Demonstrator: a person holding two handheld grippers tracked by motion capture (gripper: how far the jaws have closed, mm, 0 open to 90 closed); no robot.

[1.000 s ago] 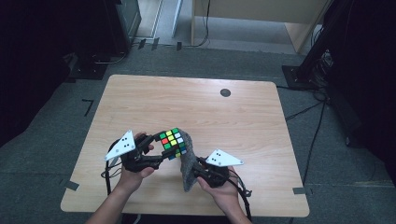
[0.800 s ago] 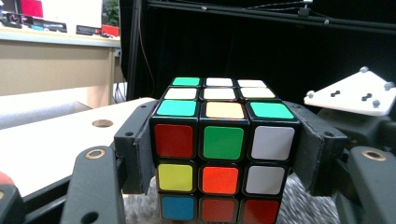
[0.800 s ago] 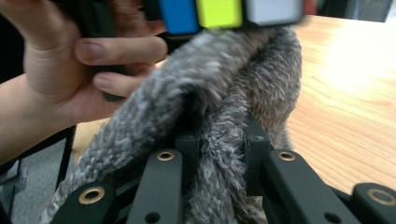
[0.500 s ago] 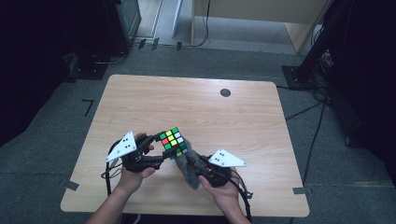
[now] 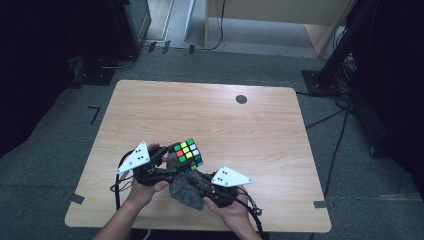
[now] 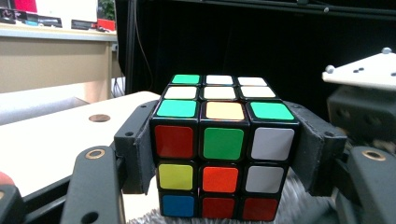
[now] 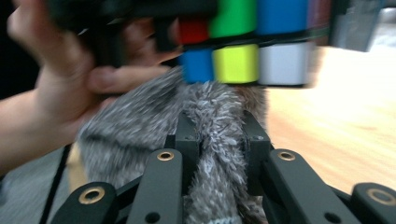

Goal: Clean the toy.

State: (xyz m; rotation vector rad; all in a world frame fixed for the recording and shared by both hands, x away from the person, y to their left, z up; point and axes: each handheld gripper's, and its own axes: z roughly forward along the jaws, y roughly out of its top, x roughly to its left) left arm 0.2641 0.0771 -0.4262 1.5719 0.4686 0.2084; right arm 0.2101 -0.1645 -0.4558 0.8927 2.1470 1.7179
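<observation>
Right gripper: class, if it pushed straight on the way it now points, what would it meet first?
Probably the puzzle cube held in the left gripper. The right gripper, shut on the grey fluffy cloth, points at the cube's underside; the cloth seems to touch it already.

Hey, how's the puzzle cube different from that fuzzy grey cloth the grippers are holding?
The puzzle cube is rigid, square-edged and covered in bright coloured stickers; the grey cloth is soft, shaggy and one dull colour. The cube sits squarely between the left gripper's jaws, while the cloth is bunched and pinched in the right gripper. The cube is on top, the cloth against its underside. Both are gripped.
</observation>
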